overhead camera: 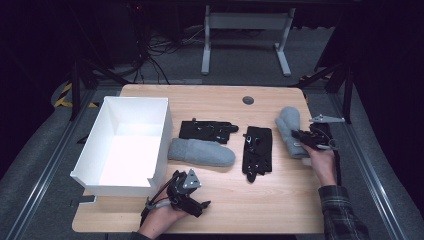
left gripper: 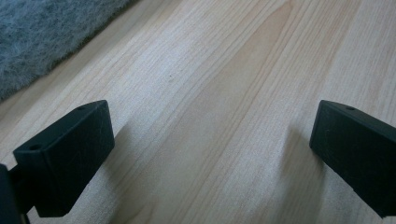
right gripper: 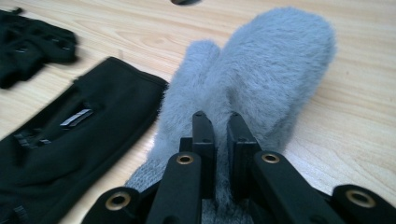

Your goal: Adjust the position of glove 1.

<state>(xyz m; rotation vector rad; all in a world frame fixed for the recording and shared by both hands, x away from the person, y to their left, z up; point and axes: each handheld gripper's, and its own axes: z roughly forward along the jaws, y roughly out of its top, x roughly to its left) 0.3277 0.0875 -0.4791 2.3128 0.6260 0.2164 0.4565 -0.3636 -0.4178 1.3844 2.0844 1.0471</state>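
My right gripper pinches the grey mitten at the table's right edge; left gripper idle, jaws apart; best to lift slowly, clear the black glove, then carry toward the white box.

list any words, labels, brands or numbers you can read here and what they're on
None can be read.
White box: plain walls, no print.
Grey mitten by the box and grey mitten in the right tongs: no label visible.
Black glove nearest the held mitten: a small pale tag on it, too small and blurred to read.
Black glove behind the mitten by the box: no readable marks.
Left tongs: bare black pads.
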